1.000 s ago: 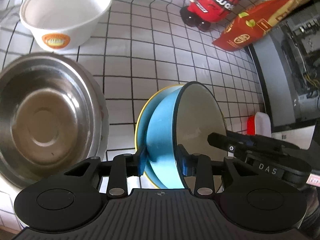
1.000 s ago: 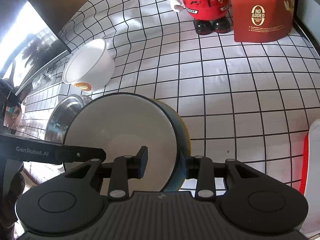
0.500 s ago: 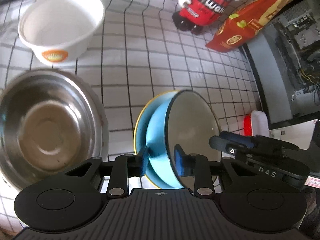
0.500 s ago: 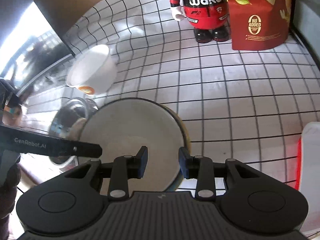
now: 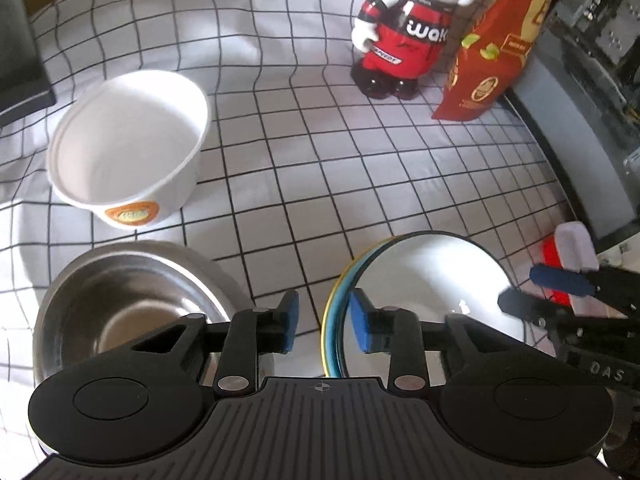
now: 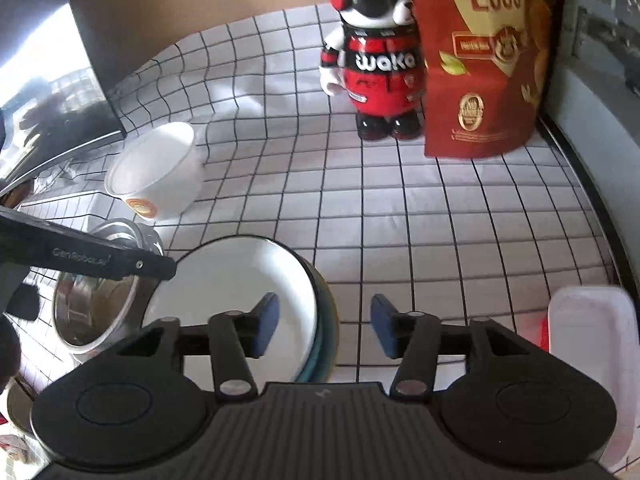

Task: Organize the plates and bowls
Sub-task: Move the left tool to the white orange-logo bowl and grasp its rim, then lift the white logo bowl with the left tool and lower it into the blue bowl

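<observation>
Both claws agape (left point(image 5: 322, 326), right point(image 6: 323, 330)) over blue bowl point(image 6: 324, 320).

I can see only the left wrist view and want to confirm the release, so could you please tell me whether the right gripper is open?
Observer: Yes, the right gripper is open. One pad is over the white plate, the other over the tablecloth, with the plate's rim in the gap.
Operator: Thank you. What is printed at the top of the red bag?
Observer: The red bag reads "EGGS" in large letters in the right wrist view.
Operator: Is the white box near the plate?
Observer: The white box stands apart from it, with bare tablecloth squares between them.
</observation>
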Motion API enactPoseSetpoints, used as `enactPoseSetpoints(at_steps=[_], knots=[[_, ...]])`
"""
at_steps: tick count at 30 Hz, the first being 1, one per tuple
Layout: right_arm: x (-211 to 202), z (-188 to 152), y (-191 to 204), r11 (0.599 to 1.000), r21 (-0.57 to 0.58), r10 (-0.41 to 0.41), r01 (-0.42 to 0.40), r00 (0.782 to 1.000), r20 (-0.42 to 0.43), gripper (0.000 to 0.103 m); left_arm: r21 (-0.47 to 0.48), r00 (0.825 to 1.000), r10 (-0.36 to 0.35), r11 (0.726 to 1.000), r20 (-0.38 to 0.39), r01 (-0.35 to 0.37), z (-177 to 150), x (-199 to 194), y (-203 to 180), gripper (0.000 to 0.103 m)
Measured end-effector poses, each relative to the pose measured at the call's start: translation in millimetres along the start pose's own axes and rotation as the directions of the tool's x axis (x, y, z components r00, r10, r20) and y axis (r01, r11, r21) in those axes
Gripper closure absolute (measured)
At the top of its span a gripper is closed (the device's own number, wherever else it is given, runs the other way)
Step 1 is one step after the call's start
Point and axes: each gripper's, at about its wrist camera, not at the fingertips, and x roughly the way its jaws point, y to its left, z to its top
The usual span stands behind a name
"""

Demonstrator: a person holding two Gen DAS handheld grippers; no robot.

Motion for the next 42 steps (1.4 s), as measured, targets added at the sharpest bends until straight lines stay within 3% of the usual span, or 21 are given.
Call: enactPoseSetpoints(at_steps=[4, 8, 10, 11, 16, 20, 23, 26, 29, 31, 34, 37, 42], knots=[[26.4, -15.0, -10.0, 0.991, 0.109, 0.087, -0.074, 0.988, -0.124, 0.051, -0.035, 0.997, -0.045, 0.998, -0.062, 0.043, 3.4, 21.3, 4.9, 0.064], [47.0, -25.3, -9.4, 0.962, 0.198, 0.229, -0.188, 0.951, -0.208, 0.051, -0.096, 0.986, -0.101, 0.991, -0.135, 0.089, 2.2, 42.2, 13.0, 0.071], [49.9, -26.1, -5.6, 0.965, 0.189, 0.22, -0.181, 0.952, -0.214, 0.05, -0.141, 0.978, -0.145, 0.982, -0.148, 0.124, 0.9, 46.7, 17.0, 0.076], [50.7, -25.4, -3.8, 0.967, 0.181, 0.215, -0.178, 0.953, -0.214, 0.05, -0.159, 0.976, -0.161, 0.978, -0.147, 0.137, 1.4, 47.3, 18.3, 0.073], [58.2, -11.6, 0.8, 0.967, 0.165, 0.224, -0.192, 0.953, -0.203, 0.051, -0.184, 0.986, -0.123, 0.978, -0.117, 0.1, 6.9, 45.7, 23.6, 0.073], [62.1, -2.2, 3.7, 0.977, 0.126, 0.196, -0.172, 0.958, -0.208, 0.051, -0.249, 0.98, -0.162, 0.96, -0.117, 0.129, 8.6, 43.5, 37.1, 0.073], [39.3, 8.7, 8.5, 0.992, 0.027, 0.127, -0.124, 0.974, -0.188, 0.051, -0.279, 0.975, -0.202, 0.945, -0.091, 0.17, 10.7, 21.7, 50.9, 0.073], [-1.5, 35.0, 21.7, 0.989, -0.132, 0.054, -0.066, 0.994, -0.096, 0.051, -0.288, 0.97, -0.241, 0.928, 0.019, 0.236, 14.5, -23.5, 71.9, 0.073], [-42.6, 77.9, 47.4, 0.964, -0.267, 0.0, 0.015, 0.999, 0.053, 0.05, -0.292, 0.971, -0.178, 0.931, 0.161, 0.219, 24.7, -74.6, 100.7, 0.073], [-62.3, 108.4, 65.5, 0.951, -0.306, 0.003, 0.042, 0.989, 0.147, 0.035, -0.317, 0.968, -0.08, 0.936, 0.238, 0.155, 33.5, -101.1, 121.5, 0.073], [-67.0, 149.1, 93.4, 0.947, -0.318, 0.017, 0.057, 0.974, 0.226, 0.024, -0.387, 0.965, 0.046, 0.92, 0.258, 0.059, 43.8, -110.9, 152.8, 0.073], [-35.4, 169.4, 114.6, 0.952, -0.304, 0.02, 0.035, 0.984, 0.176, 0.024, -0.456, 0.973, 0.073, 0.889, 0.218, 0.035, 49.2, -82.0, 181.9, 0.073], [46.3, 173.7, 140.6, 0.933, -0.36, -0.018, 0.01, 1.0, -0.018, 0.024, -0.589, 0.985, 0.055, 0.806, 0.162, 0.052, 39.7, -24.5, 218.1, 0.073]])
